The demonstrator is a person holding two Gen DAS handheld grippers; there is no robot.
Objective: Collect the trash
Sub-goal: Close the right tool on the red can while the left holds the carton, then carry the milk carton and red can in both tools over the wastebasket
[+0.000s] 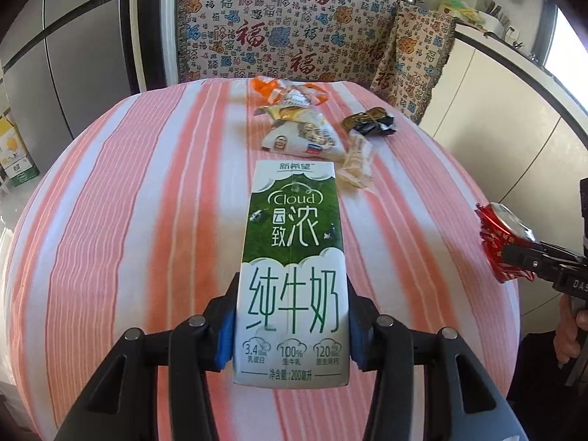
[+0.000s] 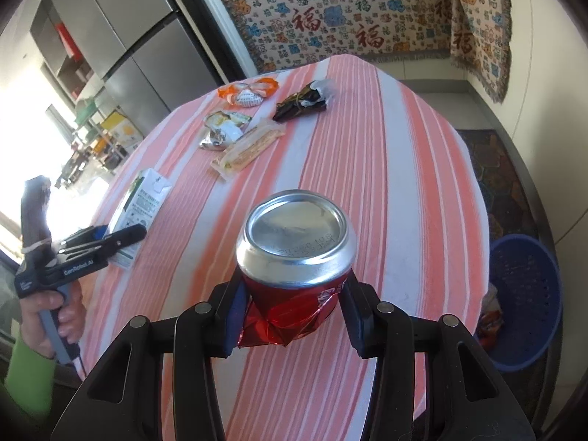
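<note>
My left gripper (image 1: 292,325) is shut on a green and white milk carton (image 1: 292,257), held lengthwise over the striped table (image 1: 128,202). The carton also shows in the right wrist view (image 2: 141,205) with the left gripper (image 2: 121,239) on it. My right gripper (image 2: 290,312) is shut on a crushed red can (image 2: 294,257), silver base facing the camera. The can shows at the right edge of the left wrist view (image 1: 503,242). Loose wrappers lie at the far side: an orange one (image 2: 250,90), a dark one (image 2: 303,104), a silver-yellow one (image 2: 224,128) and a clear biscuit pack (image 2: 250,149).
A blue plastic basket (image 2: 525,294) stands on the floor to the right of the table, with some trash inside. A patterned cloth (image 2: 349,18) hangs behind the table. A grey fridge (image 2: 121,36) stands at the back left.
</note>
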